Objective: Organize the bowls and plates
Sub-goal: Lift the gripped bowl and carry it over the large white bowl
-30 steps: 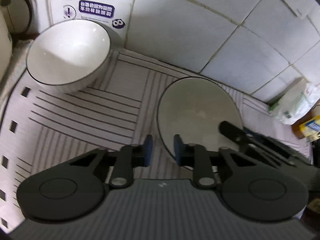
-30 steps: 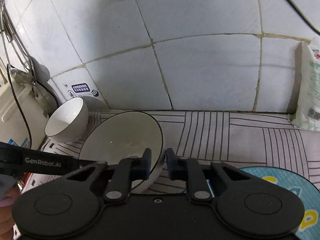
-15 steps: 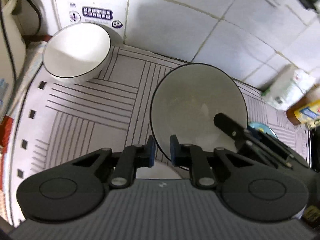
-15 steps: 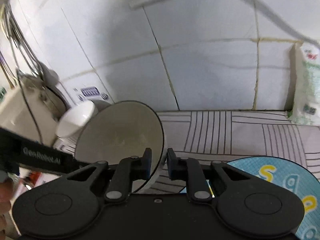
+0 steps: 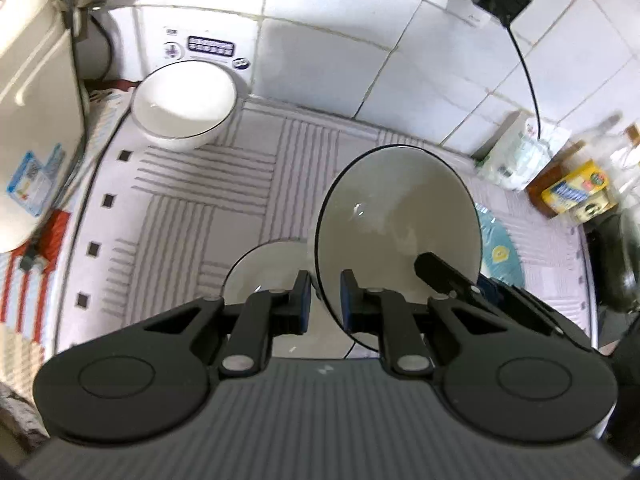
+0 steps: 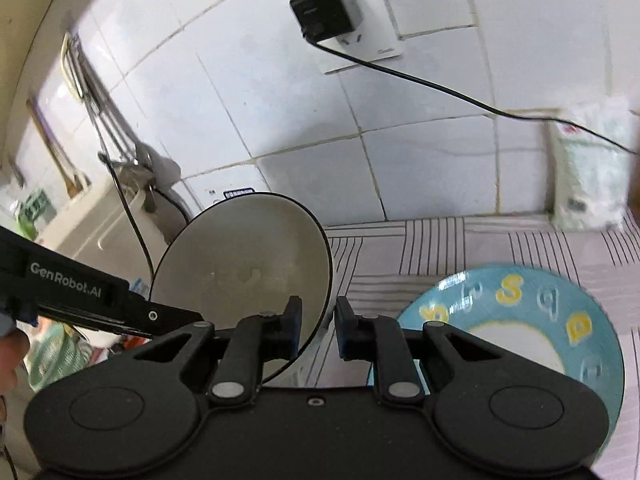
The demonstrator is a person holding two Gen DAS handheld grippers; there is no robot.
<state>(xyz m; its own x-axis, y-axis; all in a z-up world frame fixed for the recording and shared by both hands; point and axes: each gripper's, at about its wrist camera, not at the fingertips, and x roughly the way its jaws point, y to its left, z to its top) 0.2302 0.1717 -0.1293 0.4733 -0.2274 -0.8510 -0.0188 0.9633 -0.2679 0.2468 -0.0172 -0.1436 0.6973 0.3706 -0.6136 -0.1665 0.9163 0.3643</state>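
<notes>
Both grippers hold one grey bowl with a dark rim [image 5: 400,232], lifted and tilted above the striped mat. My left gripper [image 5: 323,300] is shut on its near left rim. My right gripper [image 6: 317,326] is shut on its right rim; the bowl also shows in the right wrist view [image 6: 248,272]. A white bowl [image 5: 186,108] stands at the back left by the wall. Another white bowl [image 5: 268,268] sits on the mat just below my left gripper. A blue plate with yellow letters [image 6: 532,320] lies to the right on the mat.
A cream appliance [image 5: 32,92] stands at the left. A white packet [image 5: 516,152], bottles and a yellow box [image 5: 576,192] crowd the back right corner. A charger with a black cable [image 6: 328,12] hangs on the tiled wall. The mat's front edge [image 5: 80,264] runs at the left.
Both grippers have risen with the grey bowl and pulled back from the wall. A white bowl below my left gripper and more of the blue plate have come into view.
</notes>
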